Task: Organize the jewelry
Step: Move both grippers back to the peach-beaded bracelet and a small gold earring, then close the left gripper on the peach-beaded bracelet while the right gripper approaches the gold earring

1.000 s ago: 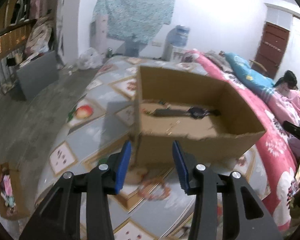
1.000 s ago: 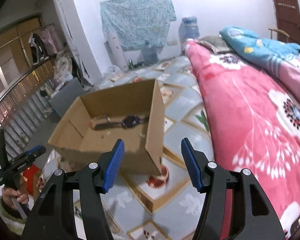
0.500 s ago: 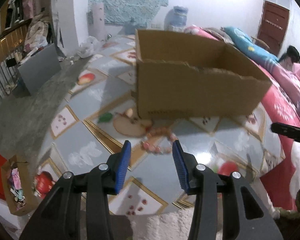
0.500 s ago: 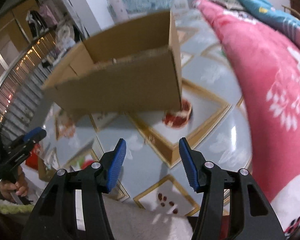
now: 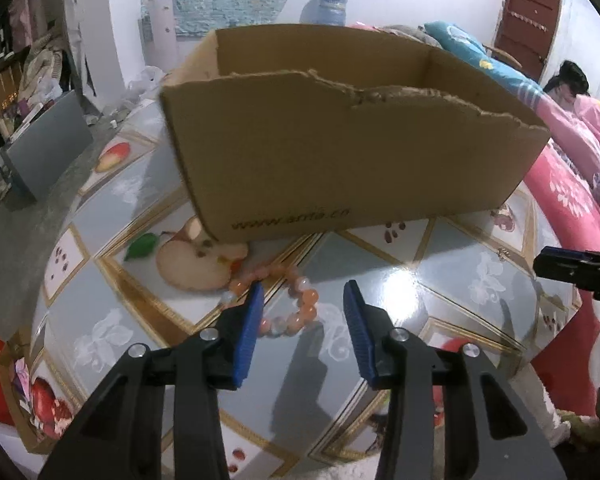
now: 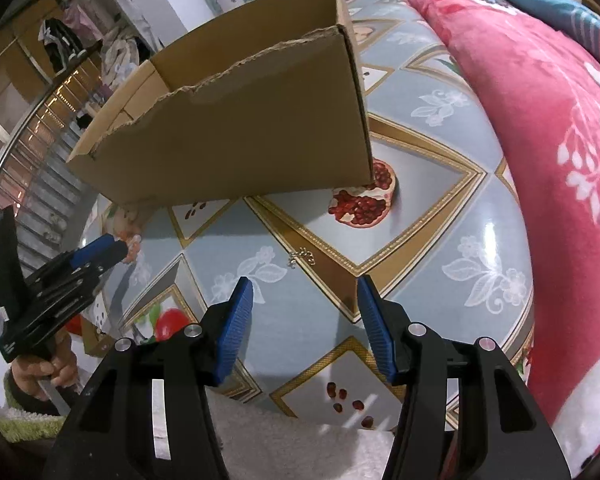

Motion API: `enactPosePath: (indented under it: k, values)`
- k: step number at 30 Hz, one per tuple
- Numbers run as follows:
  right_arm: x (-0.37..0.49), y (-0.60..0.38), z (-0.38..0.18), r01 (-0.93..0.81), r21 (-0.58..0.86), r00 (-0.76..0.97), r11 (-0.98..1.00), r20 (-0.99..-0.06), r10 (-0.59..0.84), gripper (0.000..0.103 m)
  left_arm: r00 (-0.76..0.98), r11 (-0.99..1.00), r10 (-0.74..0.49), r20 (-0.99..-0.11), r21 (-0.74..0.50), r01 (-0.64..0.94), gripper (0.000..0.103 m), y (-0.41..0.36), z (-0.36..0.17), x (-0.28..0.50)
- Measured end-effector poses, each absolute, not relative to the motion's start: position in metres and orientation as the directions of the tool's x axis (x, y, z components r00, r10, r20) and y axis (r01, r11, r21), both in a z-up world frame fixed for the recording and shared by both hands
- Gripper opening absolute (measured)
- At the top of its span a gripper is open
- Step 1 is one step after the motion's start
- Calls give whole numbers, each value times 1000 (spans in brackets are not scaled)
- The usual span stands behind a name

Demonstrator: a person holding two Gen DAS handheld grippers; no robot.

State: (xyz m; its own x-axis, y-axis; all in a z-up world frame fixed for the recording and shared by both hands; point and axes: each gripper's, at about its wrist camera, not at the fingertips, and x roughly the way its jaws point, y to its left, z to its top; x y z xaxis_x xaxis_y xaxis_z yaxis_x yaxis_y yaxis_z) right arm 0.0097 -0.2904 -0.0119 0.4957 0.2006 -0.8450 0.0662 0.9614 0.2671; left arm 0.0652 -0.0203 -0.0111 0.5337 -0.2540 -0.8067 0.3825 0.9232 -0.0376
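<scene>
A: Two pieces lie before the cardboard box (image 5: 352,152): a bead bracelet (image 5: 288,304) under the left gripper (image 5: 302,312), its empty jaws closing, and a small chain (image 6: 302,258).

B: Straddle one bead strand, then pinch. The right gripper (image 6: 304,312), jaws spread and empty, takes the chain.

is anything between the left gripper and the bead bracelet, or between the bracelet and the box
Nothing visible blocks the left gripper: the bead bracelet lies on the bare tablecloth right at its closing fingers, part of it already between them. On the way into the cardboard box, only the box's own torn near wall stands in between.
</scene>
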Motion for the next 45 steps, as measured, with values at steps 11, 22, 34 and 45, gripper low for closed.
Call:
enactPosePath:
  k: [11, 22, 34, 45]
  values:
    - [11, -302, -10, 79, 274, 506, 959, -840, 199, 51, 512, 931, -208, -833, -7, 366, 13, -26, -25, 80]
    - [13, -298, -11, 71, 282, 505, 957, -837, 209, 51, 509, 927, -210, -835, -5, 374, 9, -41, -25, 83]
    - [16, -287, -12, 47, 267, 501, 963, -840, 209, 51, 494, 911, -227, -839, -3, 413, 9, -70, -24, 82]
    - [20, -282, -14, 30, 245, 496, 969, -845, 198, 51, 494, 901, -238, -836, 0, 433, 9, -91, -24, 84]
